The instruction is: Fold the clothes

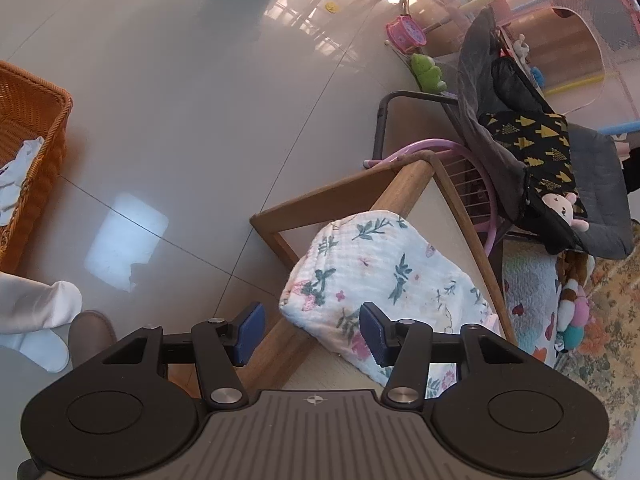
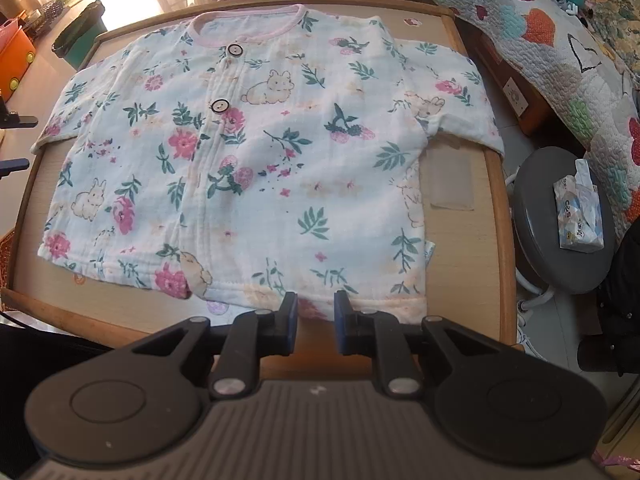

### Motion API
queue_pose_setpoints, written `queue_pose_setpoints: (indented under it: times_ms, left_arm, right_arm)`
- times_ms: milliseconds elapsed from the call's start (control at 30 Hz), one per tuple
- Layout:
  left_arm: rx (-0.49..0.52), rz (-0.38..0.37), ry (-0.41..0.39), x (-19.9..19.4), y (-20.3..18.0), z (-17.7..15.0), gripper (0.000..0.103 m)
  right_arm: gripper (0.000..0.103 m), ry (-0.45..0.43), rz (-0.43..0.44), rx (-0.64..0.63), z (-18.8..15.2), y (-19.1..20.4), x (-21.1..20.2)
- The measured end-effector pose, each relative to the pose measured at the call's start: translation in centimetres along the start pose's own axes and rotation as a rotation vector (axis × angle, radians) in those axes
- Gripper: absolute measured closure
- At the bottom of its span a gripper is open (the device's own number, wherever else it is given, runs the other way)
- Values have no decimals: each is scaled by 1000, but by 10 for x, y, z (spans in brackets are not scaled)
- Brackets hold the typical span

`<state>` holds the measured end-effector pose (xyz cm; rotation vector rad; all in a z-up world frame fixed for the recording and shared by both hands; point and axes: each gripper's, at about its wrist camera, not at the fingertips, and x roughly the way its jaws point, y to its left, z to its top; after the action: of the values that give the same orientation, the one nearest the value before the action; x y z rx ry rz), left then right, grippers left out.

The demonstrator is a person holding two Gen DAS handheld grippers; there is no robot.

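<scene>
Right claw (image 2: 316, 322) at shirt (image 2: 256, 148) hem

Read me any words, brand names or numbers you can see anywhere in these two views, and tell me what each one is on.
"C&S": on the tissue pack lying on the round grey stool; the smaller print under it is too small to read.
Side tag at the floral shirt hem: too small to read.
Left wrist view: no readable text; the pink toy drum face is too blurred.

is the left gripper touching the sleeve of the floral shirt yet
Apart. In the left wrist view the left gripper stands open, and the floral shirt's sleeve lies on the table beyond the fingers; neither blue pad presses on it.
</scene>
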<state>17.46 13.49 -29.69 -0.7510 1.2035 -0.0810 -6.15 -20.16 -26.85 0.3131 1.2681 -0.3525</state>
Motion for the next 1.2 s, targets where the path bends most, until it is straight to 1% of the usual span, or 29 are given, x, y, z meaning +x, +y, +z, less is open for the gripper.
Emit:
queue_pose_setpoints:
  times_ms: [100, 267, 333, 400, 467, 500, 533, 633, 767, 933, 1067, 1200]
  left_arm:
    - [-7, -6, -5, 7, 2, 4, 55]
    - [-48, -21, -17, 20, 4, 6, 63]
    - [-50, -23, -36, 22, 3, 6, 72]
    - [-54, -27, -51, 22, 2, 5, 75]
    - [-57, -32, -66, 22, 1, 3, 81]
    - [-59, -25, -75, 20, 0, 3, 88]
    - [-61, -18, -84, 19, -1, 3, 91]
    - [-47, -15, -114, 13, -7, 1, 94]
    - [10, -30, -135, 2, -24, 0, 95]
    - [100, -86, -138, -7, -55, -6, 95]
    - [181, -122, -119, -8, -83, -17, 95]
    - [238, -158, -87, -4, -104, -34, 95]
  right_arm:
    - [85, -2, -3, 0, 1, 1, 0]
    - [84, -6, -8, 4, 2, 0, -1]
    - [84, -8, -11, 5, 2, -1, -1]
    - [84, -7, -17, 8, 2, -2, 0]
    - [84, -6, -17, 11, 2, -3, 0]
    - [84, -6, -17, 13, 2, -4, 0]
    - [84, -7, -16, 16, 2, -5, 1]
    - [84, -8, -12, 22, 3, -7, 1]
    - [84, -7, -6, 29, 3, -9, 2]
    - [84, -6, 3, 35, 3, -12, 0]
    - [84, -8, 9, 43, 3, -15, -1]
    - [84, -9, 12, 53, 3, -18, -3]
